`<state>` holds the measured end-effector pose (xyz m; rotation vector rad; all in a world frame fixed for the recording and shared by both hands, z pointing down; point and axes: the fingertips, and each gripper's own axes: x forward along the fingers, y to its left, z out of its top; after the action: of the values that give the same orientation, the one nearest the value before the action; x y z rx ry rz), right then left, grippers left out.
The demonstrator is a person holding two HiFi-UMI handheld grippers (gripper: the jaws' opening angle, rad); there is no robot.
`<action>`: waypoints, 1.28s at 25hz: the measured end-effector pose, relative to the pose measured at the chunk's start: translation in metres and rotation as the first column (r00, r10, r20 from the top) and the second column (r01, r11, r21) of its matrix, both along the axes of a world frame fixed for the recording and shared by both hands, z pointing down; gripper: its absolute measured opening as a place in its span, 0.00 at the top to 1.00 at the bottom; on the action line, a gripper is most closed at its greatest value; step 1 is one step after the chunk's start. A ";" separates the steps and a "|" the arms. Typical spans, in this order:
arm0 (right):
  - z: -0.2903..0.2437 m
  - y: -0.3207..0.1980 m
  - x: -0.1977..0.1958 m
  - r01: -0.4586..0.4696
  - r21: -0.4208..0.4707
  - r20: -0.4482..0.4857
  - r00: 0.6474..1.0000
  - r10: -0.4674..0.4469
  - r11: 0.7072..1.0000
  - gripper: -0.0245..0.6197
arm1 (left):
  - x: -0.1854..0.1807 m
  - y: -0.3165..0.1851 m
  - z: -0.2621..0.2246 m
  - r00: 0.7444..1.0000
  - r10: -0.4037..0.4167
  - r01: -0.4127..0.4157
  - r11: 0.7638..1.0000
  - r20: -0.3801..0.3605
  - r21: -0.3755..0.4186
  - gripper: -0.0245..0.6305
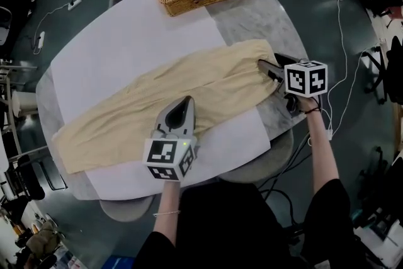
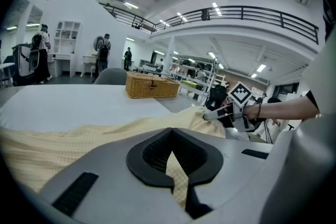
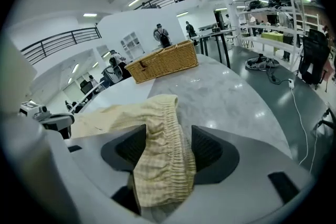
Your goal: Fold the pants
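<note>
Marker-cubed left tongs [image 2: 176, 169] pinch yellow pants [image 1: 189, 82]; right tongs [image 3: 166, 150] gape around waistband [image 3: 169, 122].

No text can be read (the cubes [image 1: 306, 77] show only square markers).
</note>
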<state>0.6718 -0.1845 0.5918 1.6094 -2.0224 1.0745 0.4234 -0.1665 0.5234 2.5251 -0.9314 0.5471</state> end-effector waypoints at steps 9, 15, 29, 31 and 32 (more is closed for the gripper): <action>0.011 0.002 -0.003 0.052 -0.107 -0.091 0.994 -0.061 0.993 0.61 | -0.008 -0.002 0.000 0.999 -0.044 0.044 0.999 0.000 -0.002 0.95; 0.015 0.002 -0.006 0.082 -0.123 -0.191 0.976 -0.105 0.989 0.71 | -0.012 0.003 0.000 0.998 -0.061 0.061 0.998 -0.003 -0.003 0.95; -0.007 0.009 -0.015 -0.019 -0.158 -0.057 0.998 0.010 0.987 0.85 | -0.058 0.010 -0.013 0.991 -0.134 0.133 0.991 0.019 0.032 0.95; -0.019 0.009 -0.019 -0.034 -0.149 -0.025 0.999 0.031 0.988 0.85 | -0.070 0.010 -0.017 0.989 -0.146 0.145 0.988 0.028 0.046 0.95; -0.027 0.008 -0.022 -0.036 -0.139 -0.009 0.999 0.036 0.990 0.85 | -0.076 0.010 -0.018 0.988 -0.152 0.150 0.987 0.031 0.051 0.95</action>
<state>0.6494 -0.1761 0.5646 1.5815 -1.8764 1.1938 0.3476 -0.1566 0.5051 2.4680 -1.1508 0.5290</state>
